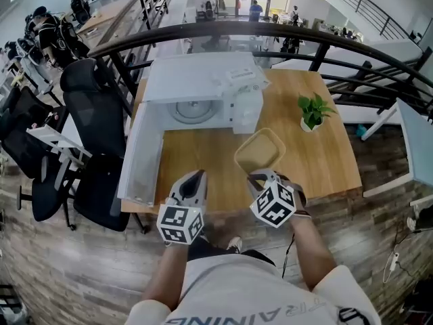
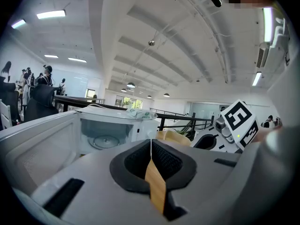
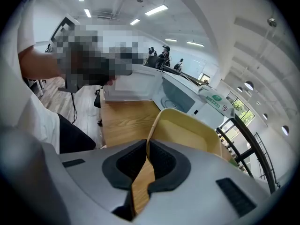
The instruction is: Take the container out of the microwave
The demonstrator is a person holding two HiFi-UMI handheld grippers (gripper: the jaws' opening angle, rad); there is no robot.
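The white microwave (image 1: pixel 203 90) stands at the back of the wooden table (image 1: pixel 318 161), its door (image 1: pixel 139 154) swung wide to the left and only the glass turntable (image 1: pixel 193 110) inside. My right gripper (image 1: pixel 257 176) is shut on the near rim of the yellow container (image 1: pixel 260 149), held above the table in front of the microwave. In the right gripper view the jaws (image 3: pixel 147 142) pinch the container (image 3: pixel 187 132) by its thin edge. My left gripper (image 1: pixel 198 176) hovers beside it, shut and empty (image 2: pixel 151 142), and its view faces the microwave (image 2: pixel 105 125).
A small potted plant (image 1: pixel 313 110) sits on the table's right side. Black office chairs (image 1: pixel 95 107) crowd the floor to the left of the open door. A dark railing (image 1: pixel 270 36) runs behind the table. The table's near edge lies just under both grippers.
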